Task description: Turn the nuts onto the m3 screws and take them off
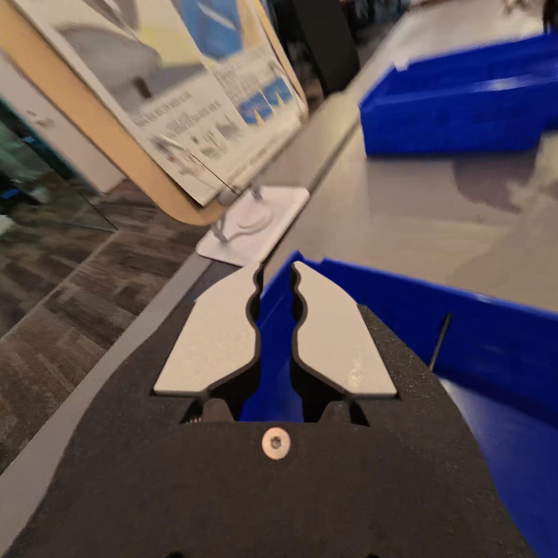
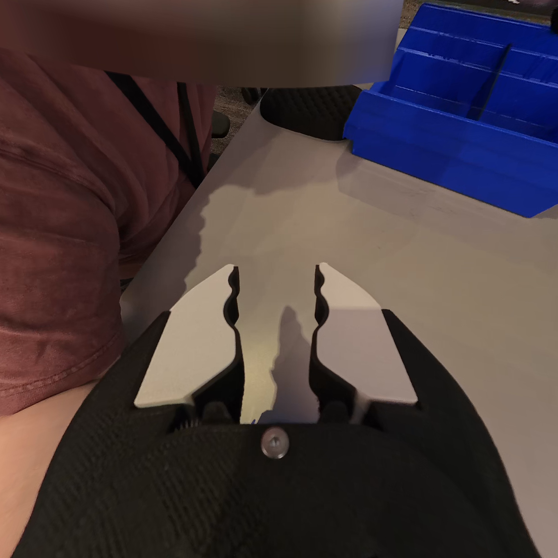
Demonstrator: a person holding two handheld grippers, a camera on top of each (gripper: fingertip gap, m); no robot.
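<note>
Although the task names nuts and M3 screws, neither shows in either view, so where they lie cannot be told; the blue bins are the likely place, as a guess. In the left wrist view, which is smeared with motion, the left gripper (image 1: 276, 267) hangs tilted over the corner of a near bin (image 1: 392, 305) at the table's (image 1: 392, 217) edge, its jaws spread a little with blue plastic seen through the gap and nothing between them. A thin dark divider (image 1: 440, 339) stands in that bin's wall, a second bin (image 1: 453, 120) sits farther off, and a printed sign (image 1: 181, 99) on a white base (image 1: 256, 223) leans beside the table. In the right wrist view the right gripper (image 2: 276, 267) is held low over bare table (image 2: 332, 226), pointing toward the person's maroon shirt (image 2: 75, 196), well apart from a divided bin (image 2: 437, 129) at the upper right; its jaws stand wider apart and hold nothing. By judgement, such parts are tiny, hard, light and slick, apt to roll or skip from a loose pinch. A screw is best taken across its head or upper shank with the thread left free, a nut across two opposite flats at the very tips, where the scalloped notches may seat it.
</note>
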